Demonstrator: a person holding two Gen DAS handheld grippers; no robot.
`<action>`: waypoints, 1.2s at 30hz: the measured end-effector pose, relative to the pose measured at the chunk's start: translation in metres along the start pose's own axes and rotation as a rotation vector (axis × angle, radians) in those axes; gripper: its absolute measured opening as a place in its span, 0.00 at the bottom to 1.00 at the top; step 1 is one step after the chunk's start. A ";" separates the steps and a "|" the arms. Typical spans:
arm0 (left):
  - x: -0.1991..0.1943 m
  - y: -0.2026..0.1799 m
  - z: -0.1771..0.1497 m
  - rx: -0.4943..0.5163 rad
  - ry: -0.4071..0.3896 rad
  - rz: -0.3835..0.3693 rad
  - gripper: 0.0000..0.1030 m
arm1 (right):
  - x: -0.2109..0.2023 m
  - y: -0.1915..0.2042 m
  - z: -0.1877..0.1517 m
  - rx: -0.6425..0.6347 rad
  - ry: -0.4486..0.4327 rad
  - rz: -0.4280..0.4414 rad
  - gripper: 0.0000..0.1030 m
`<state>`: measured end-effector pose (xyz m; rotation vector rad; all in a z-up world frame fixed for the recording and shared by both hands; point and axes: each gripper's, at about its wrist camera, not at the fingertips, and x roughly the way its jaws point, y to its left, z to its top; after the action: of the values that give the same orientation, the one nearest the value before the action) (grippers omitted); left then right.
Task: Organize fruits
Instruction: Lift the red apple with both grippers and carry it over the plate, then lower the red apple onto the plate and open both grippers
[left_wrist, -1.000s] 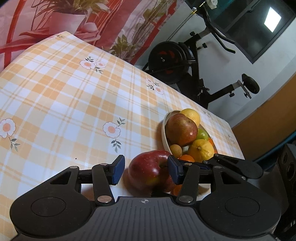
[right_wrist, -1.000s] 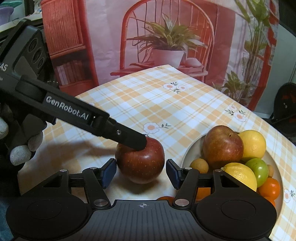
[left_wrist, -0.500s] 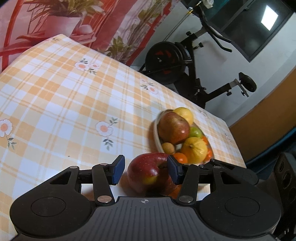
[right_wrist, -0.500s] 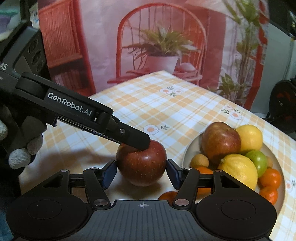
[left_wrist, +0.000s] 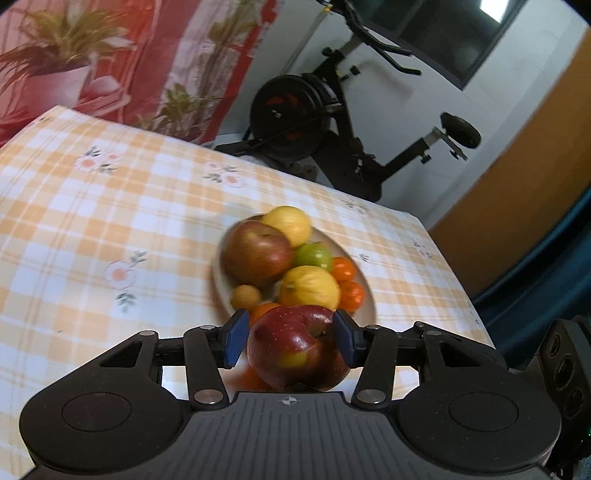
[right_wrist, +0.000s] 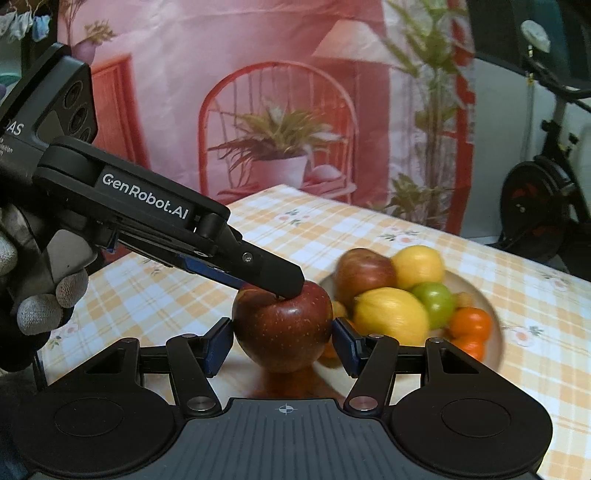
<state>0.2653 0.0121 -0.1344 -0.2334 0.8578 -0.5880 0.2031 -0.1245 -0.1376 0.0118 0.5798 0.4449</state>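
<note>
in the left wrist view, the left tool (left_wrist: 291, 338) holds the red apple (left_wrist: 297, 347) between its two blue pads. a second ago the apple sat low on the checked cloth of the bench (left_wrist: 92, 229), to the near left of the plate (left_wrist: 365, 295). now it is lifted a little, and the plate of fruit is right behind it, more in the centre of the picture. an orange piece of fruit (left_wrist: 255, 376) shows just under the apple; what it is exactly i cannot tell.

in the right wrist view, the right tool (right_wrist: 282, 345) pinches the same apple (right_wrist: 282, 328) from its two sides, and the left tool (right_wrist: 273, 280) presses on its top from the left. the plate (right_wrist: 491, 314) is nearer to the apple than before, just to its right.

i judge both tools carry the apple together toward the plate, so the next step is probably to put it with the other fruit.
</note>
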 end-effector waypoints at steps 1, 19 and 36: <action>0.002 -0.006 0.001 0.009 0.004 -0.002 0.51 | -0.005 -0.004 -0.002 0.003 -0.006 -0.010 0.53; 0.069 -0.077 0.016 0.153 0.106 0.027 0.51 | -0.036 -0.079 -0.028 0.120 -0.019 -0.124 0.53; 0.089 -0.079 0.029 0.135 0.122 0.075 0.49 | -0.010 -0.097 -0.031 0.071 -0.009 -0.179 0.54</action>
<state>0.3018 -0.1048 -0.1398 -0.0428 0.9370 -0.5915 0.2183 -0.2202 -0.1712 0.0297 0.5820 0.2498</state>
